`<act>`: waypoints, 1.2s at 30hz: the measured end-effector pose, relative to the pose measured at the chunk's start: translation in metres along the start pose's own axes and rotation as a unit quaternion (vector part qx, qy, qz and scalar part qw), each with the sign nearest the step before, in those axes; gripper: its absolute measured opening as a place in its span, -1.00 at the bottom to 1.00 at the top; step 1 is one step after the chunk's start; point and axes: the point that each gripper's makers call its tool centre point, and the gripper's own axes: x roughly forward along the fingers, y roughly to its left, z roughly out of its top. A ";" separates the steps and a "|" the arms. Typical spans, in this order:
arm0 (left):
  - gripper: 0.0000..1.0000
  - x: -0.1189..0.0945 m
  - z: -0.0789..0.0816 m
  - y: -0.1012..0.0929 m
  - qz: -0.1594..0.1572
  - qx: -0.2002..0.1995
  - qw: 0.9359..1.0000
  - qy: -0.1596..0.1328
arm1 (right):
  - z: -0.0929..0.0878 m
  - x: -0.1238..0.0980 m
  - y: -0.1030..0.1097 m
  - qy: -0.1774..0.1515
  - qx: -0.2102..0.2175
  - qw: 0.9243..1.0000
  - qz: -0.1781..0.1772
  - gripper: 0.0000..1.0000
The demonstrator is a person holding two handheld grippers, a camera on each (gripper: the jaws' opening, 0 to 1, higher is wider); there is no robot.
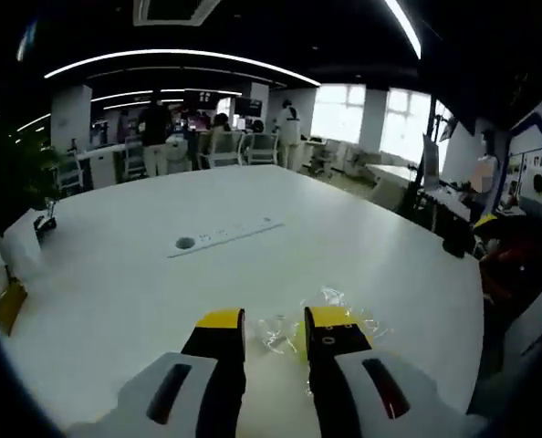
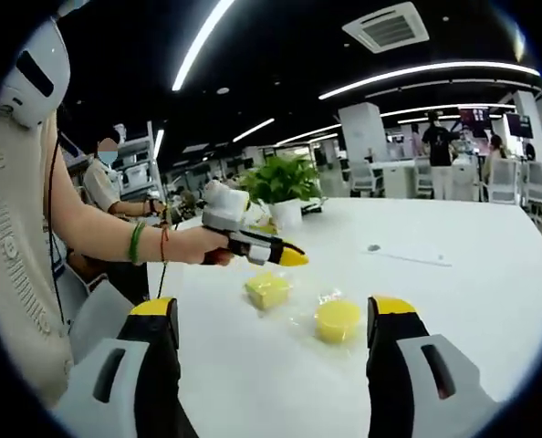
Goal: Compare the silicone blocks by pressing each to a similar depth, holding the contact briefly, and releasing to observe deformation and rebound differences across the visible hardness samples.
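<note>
A square yellow silicone block point(image 2: 268, 289) and a round yellow silicone block point(image 2: 337, 320), each in clear plastic wrap, lie on the white surface point(image 2: 453, 301). The right tool point(image 2: 276, 321) is spread wide near the round one. The left tool point(image 1: 275, 334) is parted slightly, gripping nothing.

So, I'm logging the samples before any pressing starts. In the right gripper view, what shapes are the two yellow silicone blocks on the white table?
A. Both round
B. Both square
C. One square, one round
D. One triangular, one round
C: the square yellow block lies farther off, near the left gripper, and the round yellow block sits nearer, in clear wrapping on the white table.
</note>
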 end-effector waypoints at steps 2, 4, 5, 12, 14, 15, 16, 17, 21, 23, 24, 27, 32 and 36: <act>-0.37 -0.017 0.004 -0.005 -0.004 -0.005 1.000 -0.009 | 0.002 0.001 0.008 -0.001 0.003 1.000 0.007 0.61; -0.30 -0.035 0.006 -0.009 -0.004 -0.004 1.000 -0.016 | 0.004 0.001 0.015 -0.002 0.001 1.000 0.013 0.62; -0.30 -0.042 0.007 -0.011 -0.003 -0.001 1.000 -0.021 | 0.004 0.001 0.019 -0.001 -0.003 1.000 0.016 0.62; -0.26 -0.102 0.000 -0.022 0.013 0.050 0.998 -0.030 | 0.018 -0.003 0.033 -0.032 -0.028 0.999 0.020 0.52; -0.24 -0.120 -0.002 -0.023 0.019 0.046 0.998 -0.038 | 0.026 -0.005 0.035 -0.055 -0.022 0.998 0.017 0.44; -0.21 -0.129 -0.004 -0.023 0.024 0.043 0.998 -0.041 | 0.030 -0.007 0.037 -0.068 -0.018 0.997 0.018 0.46; -0.17 -0.135 -0.005 -0.022 0.028 0.038 0.998 -0.045 | 0.035 -0.009 0.039 -0.085 -0.006 0.996 0.019 0.52; -0.13 -0.141 -0.006 -0.022 0.031 0.032 0.998 -0.049 | 0.036 -0.010 0.040 -0.091 0.001 0.996 0.018 0.56; -0.01 -0.165 -0.009 -0.029 0.027 0.018 0.997 -0.069 | 0.033 -0.016 0.040 -0.090 0.001 0.996 0.011 0.57; 0.00 -0.175 -0.013 -0.035 0.017 0.009 0.996 -0.082 | 0.031 -0.018 0.043 -0.091 0.001 0.996 0.010 0.59; 0.00 -0.180 -0.015 -0.039 0.008 0.000 0.996 -0.092 | 0.030 -0.021 0.045 -0.097 0.003 0.995 0.007 0.60; 0.01 -0.191 -0.023 -0.043 0.008 -0.018 0.995 -0.100 | 0.029 -0.026 0.049 -0.110 0.007 0.994 0.002 0.66; 0.15 -0.208 -0.023 -0.049 0.016 -0.019 0.992 -0.122 | 0.017 -0.034 0.054 -0.109 0.021 0.994 -0.005 0.73; 0.26 -0.220 -0.020 -0.052 0.021 -0.015 0.990 -0.138 | 0.011 -0.039 0.053 -0.108 0.027 0.994 -0.013 0.75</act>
